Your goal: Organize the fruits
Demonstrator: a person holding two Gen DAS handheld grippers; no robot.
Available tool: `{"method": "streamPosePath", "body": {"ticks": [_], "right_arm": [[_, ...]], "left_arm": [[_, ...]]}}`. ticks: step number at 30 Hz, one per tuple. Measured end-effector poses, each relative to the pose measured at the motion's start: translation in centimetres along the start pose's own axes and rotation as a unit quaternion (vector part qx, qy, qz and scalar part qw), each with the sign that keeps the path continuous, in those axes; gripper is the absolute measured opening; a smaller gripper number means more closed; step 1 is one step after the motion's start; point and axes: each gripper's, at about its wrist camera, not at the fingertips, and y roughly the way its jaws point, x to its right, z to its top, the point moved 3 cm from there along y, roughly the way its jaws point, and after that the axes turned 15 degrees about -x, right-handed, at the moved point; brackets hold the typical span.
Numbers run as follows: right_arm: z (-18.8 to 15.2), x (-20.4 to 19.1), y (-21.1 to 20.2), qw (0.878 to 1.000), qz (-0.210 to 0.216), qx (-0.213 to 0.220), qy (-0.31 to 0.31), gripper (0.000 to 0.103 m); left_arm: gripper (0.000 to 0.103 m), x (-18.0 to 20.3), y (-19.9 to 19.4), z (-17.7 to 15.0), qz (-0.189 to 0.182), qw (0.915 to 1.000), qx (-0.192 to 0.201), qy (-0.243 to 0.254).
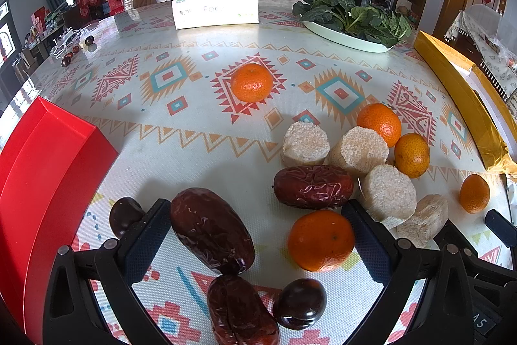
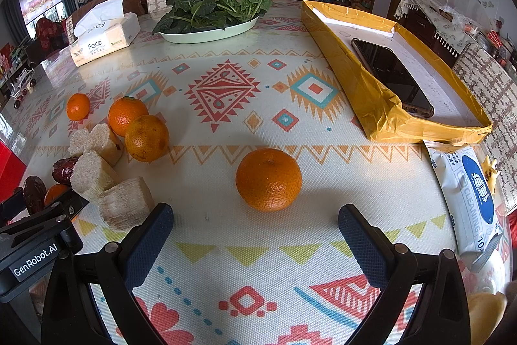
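Note:
My left gripper (image 1: 258, 235) is open low over the patterned tablecloth. Between its fingers lie a wrinkled red date (image 1: 211, 230) and a tangerine (image 1: 321, 240); another date (image 1: 240, 312) and a dark plum (image 1: 299, 303) lie nearer the camera. A third date (image 1: 312, 186), several sugarcane chunks (image 1: 358, 149) and more tangerines (image 1: 379, 123) lie beyond. My right gripper (image 2: 255, 231) is open and empty, with a tangerine (image 2: 269, 179) just ahead of its fingertips. The left gripper's body (image 2: 38, 235) shows at the left of the right wrist view, by the sugarcane chunks (image 2: 125, 207).
A red box (image 1: 42, 183) stands at the left. A yellow tray (image 2: 365, 92) holding a phone (image 2: 391, 76) lies at the right, with a wipes pack (image 2: 468, 193) near it. A plate of spinach (image 2: 210, 18) and a tissue box (image 1: 216, 2) sit at the far side.

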Motion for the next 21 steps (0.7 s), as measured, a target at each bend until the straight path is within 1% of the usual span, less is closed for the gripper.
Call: {"method": "streamPosePath", "body": {"ticks": [8, 21], "right_arm": [[0.0, 0.0, -0.01, 1.0, 0.0, 0.0, 0.0, 0.103], [-0.01, -0.03, -0.01, 1.0, 0.0, 0.0, 0.0, 0.103]], "left_arm": [[0.103, -0.2, -0.17, -0.39, -0.005, 0.9998, -0.015, 0.015], [0.103, -0.36, -0.27, -0.74, -0.006, 0.9997, -0.013, 0.018]]}}
